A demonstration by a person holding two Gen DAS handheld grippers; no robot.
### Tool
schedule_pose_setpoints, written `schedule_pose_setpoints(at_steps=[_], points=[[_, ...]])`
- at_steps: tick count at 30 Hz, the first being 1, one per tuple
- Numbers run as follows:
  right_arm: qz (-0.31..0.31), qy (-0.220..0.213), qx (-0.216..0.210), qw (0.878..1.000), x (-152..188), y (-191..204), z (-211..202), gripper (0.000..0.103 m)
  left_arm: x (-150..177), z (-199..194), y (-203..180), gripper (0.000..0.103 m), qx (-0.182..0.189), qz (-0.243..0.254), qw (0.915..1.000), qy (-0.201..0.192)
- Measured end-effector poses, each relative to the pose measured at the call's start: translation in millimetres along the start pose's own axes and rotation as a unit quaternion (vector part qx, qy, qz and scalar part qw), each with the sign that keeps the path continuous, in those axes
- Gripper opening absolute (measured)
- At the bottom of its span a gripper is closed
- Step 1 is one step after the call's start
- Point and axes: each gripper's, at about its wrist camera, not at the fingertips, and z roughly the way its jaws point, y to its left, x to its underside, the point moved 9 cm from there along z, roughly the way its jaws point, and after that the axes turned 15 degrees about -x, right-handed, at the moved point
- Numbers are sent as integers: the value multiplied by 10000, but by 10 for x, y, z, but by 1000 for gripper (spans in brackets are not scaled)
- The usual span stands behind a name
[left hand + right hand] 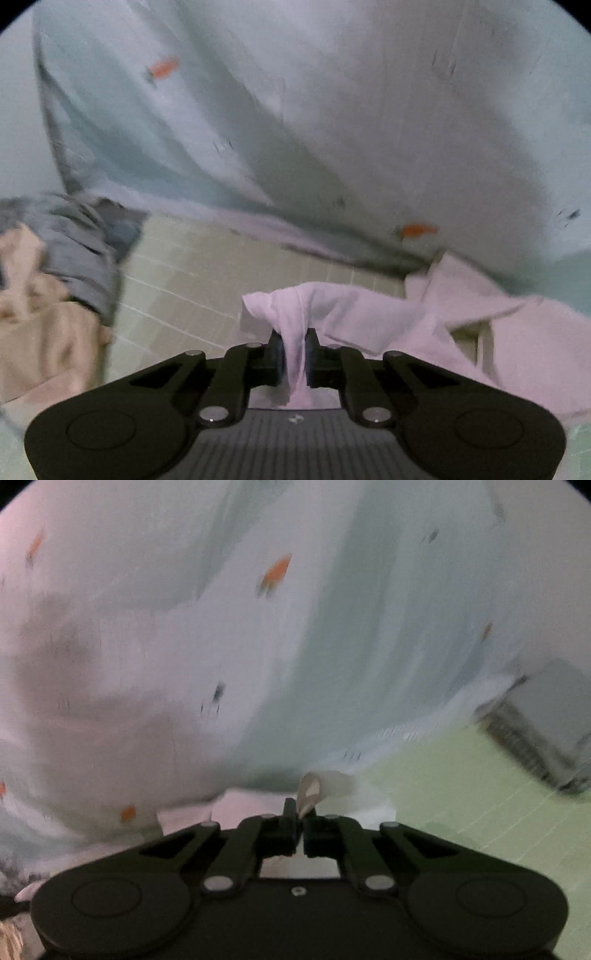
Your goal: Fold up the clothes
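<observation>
A pale white-and-mint garment with small orange and dark prints (332,110) hangs spread and blurred across most of both views (221,627). My left gripper (294,354) is shut on a bunched pale edge of the garment (295,306), which drapes away to the right. My right gripper (300,830) is shut on a thin corner of the garment (310,790) that sticks up between the fingers. The cloth looks lifted above the green gridded mat (192,273).
A heap of grey-blue (81,236) and beige clothes (40,332) lies at the left of the left wrist view. A folded grey garment (546,723) lies on the green mat (461,805) at the right of the right wrist view.
</observation>
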Motion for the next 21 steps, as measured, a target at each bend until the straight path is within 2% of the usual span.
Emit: schedule_pose_setpoints(at_steps=[3,6,9,11,14,15,16,18,20,21], points=[[-117,-380,222,9990,-147,-219,-547,3,208,-561,182,11,-38,-164,9998,-136],[-239,-500,701,9960,-87,-534,-1058,3,552,-1036,422,11,-117,-270,9995,-111],[-311,-459,1262,9905,76,-892,-1521,3,1150,-1257,607,12,-293,-116,9991,292],[-280,-261,1654,9855,275,-1161,-1753,3,1598,-1278,721,12,-419,-48,9961,781],[-17,102,1871,9823,561,-1405,-1896,3,2115,-1303,819,13,-458,-136,9881,1462],[67,224,1876,9820,649,-1450,-1904,3,2211,-1319,823,15,-440,-138,9859,1608],[151,346,1882,9814,736,-1494,-1913,3,2238,-1343,825,19,-442,-152,9854,1638],[152,519,1793,9823,852,-1461,-1877,4,2227,-1398,828,23,-423,-181,9861,1597],[123,617,1720,9831,894,-1403,-1813,7,2144,-1463,850,34,-371,-263,9884,1448],[100,652,1668,9838,895,-1352,-1755,10,2097,-1498,877,46,-349,-339,9895,1364]])
